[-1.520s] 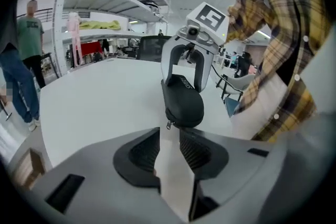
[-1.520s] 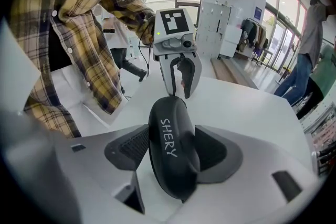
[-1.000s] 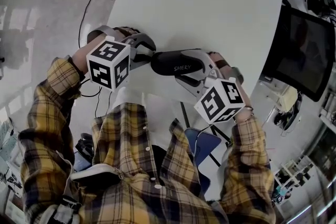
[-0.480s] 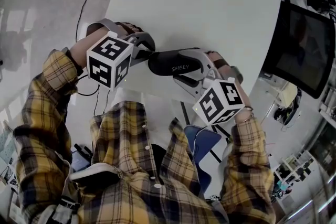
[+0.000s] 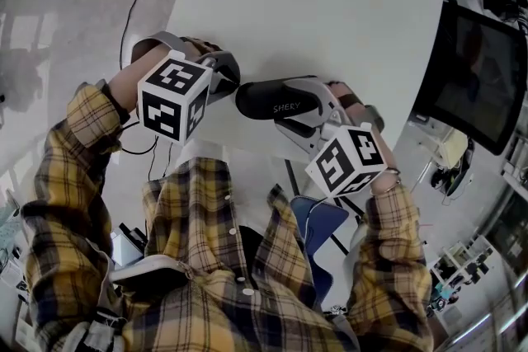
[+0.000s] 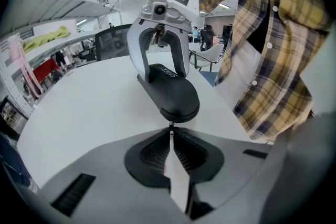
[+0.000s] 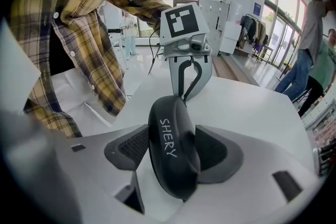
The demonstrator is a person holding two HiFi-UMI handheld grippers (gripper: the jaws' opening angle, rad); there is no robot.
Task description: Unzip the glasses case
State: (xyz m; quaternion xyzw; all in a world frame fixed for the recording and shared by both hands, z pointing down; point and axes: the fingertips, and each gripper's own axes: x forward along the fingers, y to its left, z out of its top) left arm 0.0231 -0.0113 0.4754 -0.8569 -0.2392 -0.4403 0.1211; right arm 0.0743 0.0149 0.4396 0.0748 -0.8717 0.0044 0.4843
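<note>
The black oval case (image 5: pixel 276 99), marked SHERY, is held lengthwise between both grippers, clamped by the right gripper (image 7: pixel 173 157); its pull (image 6: pixel 171 124) is pinched by the left gripper (image 6: pixel 171 136).

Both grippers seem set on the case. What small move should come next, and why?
Probably the left gripper should draw the zipper pull along the seam of the case. Its jaws are shut on the zipper pull at the case's end, the right gripper clamps the case, and the case looks closed.
</note>
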